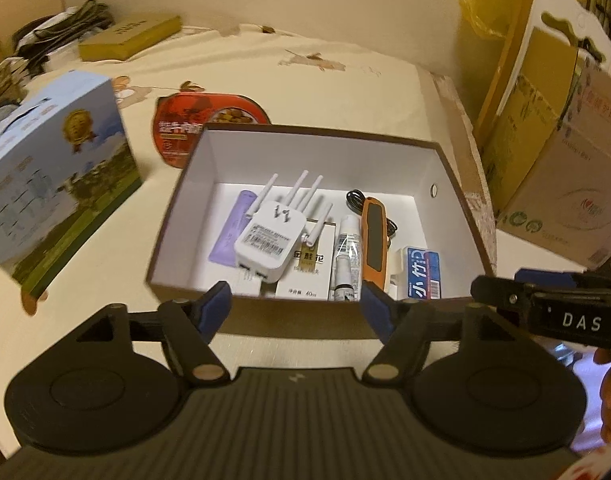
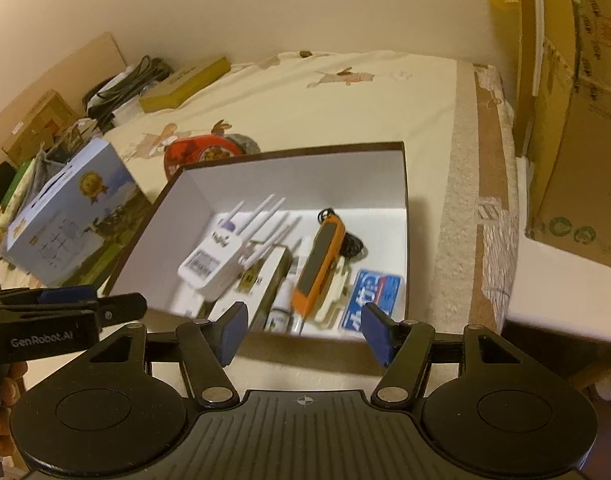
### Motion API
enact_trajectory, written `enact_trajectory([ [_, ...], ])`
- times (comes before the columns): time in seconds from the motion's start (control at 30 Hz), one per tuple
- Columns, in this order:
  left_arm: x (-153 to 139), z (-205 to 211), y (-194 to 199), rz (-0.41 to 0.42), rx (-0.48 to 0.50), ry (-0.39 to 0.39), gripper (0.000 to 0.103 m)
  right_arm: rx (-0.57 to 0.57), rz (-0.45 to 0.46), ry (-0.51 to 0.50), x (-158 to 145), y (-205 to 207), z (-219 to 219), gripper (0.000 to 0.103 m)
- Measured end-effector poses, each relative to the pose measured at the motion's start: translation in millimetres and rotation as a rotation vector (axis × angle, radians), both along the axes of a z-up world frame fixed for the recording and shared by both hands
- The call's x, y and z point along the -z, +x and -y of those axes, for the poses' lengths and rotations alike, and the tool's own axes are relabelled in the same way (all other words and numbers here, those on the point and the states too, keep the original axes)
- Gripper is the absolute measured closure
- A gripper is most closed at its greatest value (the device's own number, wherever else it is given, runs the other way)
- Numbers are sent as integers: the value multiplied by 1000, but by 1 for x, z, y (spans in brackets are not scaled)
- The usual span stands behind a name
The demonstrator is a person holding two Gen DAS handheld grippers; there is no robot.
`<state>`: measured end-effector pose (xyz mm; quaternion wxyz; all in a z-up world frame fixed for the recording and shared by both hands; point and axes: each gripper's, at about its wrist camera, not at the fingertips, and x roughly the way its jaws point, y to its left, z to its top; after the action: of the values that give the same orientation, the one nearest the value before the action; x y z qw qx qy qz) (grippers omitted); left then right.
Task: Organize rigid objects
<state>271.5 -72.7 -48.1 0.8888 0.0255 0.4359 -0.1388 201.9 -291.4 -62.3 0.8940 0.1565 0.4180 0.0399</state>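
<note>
Cream cloth printed with cartoon figures covers the bed [image 1: 305, 80], the largest thing in view, and stacked cardboard cartons [image 1: 557, 152] stand just off its right edge. Near the left edge a blue printed carton [image 1: 53, 184] lies tilted on the cloth, and toward the far left corner sits a flat olive box [image 1: 131, 38] beside a heap of dark cables [image 1: 65, 24]. An open brown shoebox [image 1: 445, 160] with a white inside rests close to the near edge, and a red round packet [image 1: 209, 120] lies flat just behind its far wall. Inside the shoebox the rigid objects lie side by side: a white plug-in router [image 1: 267, 242] with several antennas leans over a lilac tube [image 1: 233, 228] and a white carton [image 1: 305, 276], then come a slim white bottle [image 1: 345, 256], an orange tester [image 1: 375, 236] with a black cord coiled at its far end, and a small blue-and-white pack [image 1: 423, 276] toward the box's right wall. Both tongs hover over the near wall of the shoebox: the left tongs [image 1: 297, 304] are released, their blue pads spread wide and holding nothing, and the right tongs [image 2: 303, 328] are likewise spread and bare
</note>
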Motion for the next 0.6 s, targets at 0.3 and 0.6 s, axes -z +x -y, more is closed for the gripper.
enact_trajectory([
  [0.3,-36,-35,-65,24,-75,-6,32,-23,21,22,-32,-55,-24,43],
  [0.6,-68,-56,-141,34,-129,65,33,-40,-3,58,-53,-111,-44,43],
])
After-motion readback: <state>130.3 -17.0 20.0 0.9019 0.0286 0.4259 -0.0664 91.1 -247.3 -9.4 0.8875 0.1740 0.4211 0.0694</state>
